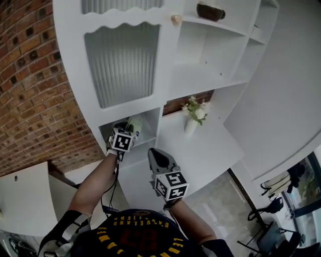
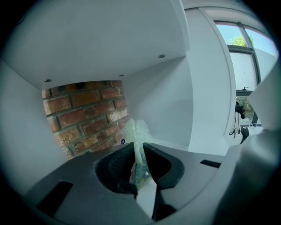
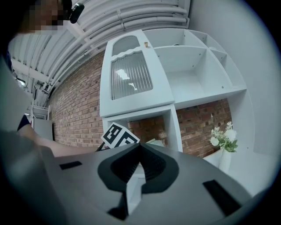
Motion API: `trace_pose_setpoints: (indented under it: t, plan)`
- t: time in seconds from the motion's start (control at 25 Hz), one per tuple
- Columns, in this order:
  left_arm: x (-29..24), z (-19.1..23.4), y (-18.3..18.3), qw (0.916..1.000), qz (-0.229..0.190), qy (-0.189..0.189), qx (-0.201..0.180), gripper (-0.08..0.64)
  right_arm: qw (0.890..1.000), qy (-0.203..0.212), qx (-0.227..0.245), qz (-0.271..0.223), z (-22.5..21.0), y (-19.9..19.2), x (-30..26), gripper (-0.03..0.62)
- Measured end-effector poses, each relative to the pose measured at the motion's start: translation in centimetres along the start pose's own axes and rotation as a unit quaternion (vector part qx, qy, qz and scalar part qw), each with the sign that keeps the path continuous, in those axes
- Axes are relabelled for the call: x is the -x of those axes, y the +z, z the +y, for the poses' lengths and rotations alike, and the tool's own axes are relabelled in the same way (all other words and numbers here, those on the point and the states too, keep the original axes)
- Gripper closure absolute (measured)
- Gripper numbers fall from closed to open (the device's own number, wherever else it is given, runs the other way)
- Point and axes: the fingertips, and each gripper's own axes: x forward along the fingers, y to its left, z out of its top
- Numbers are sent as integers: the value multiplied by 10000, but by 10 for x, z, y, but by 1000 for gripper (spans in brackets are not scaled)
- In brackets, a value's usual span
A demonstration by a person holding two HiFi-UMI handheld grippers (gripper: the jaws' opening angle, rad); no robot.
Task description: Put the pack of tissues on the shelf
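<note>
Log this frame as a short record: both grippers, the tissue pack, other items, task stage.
left gripper: shut on the pack of tissues, inside the small compartment under the ribbed-glass door
right gripper: shut, empty, held back from the shelf unit
pack of tissues: between the jaws, brick wall behind; contact with shelf floor unclear
other items: vase of flowers in the next bay; dark bowl higher up
task stage: pack not yet released
</note>
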Motion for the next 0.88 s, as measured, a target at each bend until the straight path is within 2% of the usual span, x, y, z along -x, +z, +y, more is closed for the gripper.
trace_pose_setpoints:
  t: [0.16, 0.32, 0.4, 0.56, 0.88]
  plan:
    - [-7, 5, -1, 9999, 19, 140, 55, 505, 10000, -61, -34, 45, -5, -4, 6, 584]
    - [0, 1, 15, 9994, -325, 117, -56, 381, 9999, -97, -93, 90, -9, -9, 9, 584]
    - [8, -1, 22, 9987, -499, 127, -55, 347, 9998, -74, -105, 117, -8, -11, 9, 584]
    - [35, -6, 29, 9958, -904, 120, 29, 344, 9997, 25, -150, 186, -2, -18, 5, 584]
    - [109, -42, 35, 9853, -1701, -102, -144, 345, 9989, 166, -262, 355, 1, -31, 2, 584]
